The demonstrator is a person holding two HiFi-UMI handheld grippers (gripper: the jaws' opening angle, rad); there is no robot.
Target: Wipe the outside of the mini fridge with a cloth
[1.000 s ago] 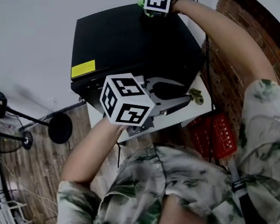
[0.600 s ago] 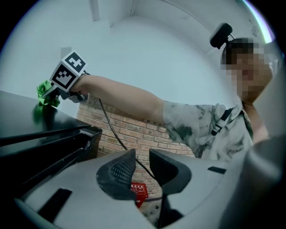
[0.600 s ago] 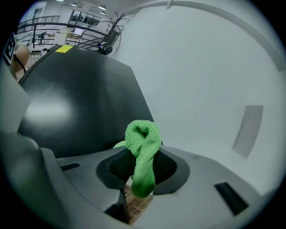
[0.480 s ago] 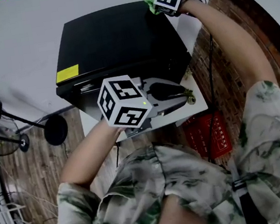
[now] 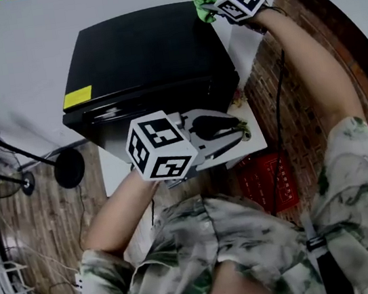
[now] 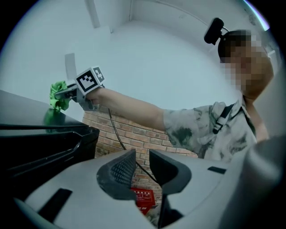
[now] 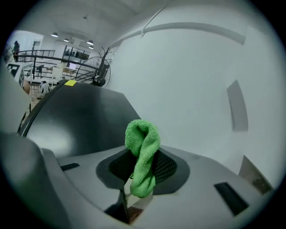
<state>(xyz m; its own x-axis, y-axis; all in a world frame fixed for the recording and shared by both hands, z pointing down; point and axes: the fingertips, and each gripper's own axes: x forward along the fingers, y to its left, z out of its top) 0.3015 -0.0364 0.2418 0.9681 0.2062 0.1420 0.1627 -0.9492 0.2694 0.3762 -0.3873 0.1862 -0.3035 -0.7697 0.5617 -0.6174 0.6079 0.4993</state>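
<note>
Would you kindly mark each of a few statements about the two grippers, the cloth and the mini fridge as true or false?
1. The right gripper is shut on a green cloth. True.
2. The left gripper holds a second cloth. False: its jaws stand apart with nothing between them.
3. The cloth is beside the yellow sticker. False: it is at the far right corner of the mini fridge top, and the sticker is at the near left corner.
4. A red crate lies on the floor to the right of the fridge. True.
</note>
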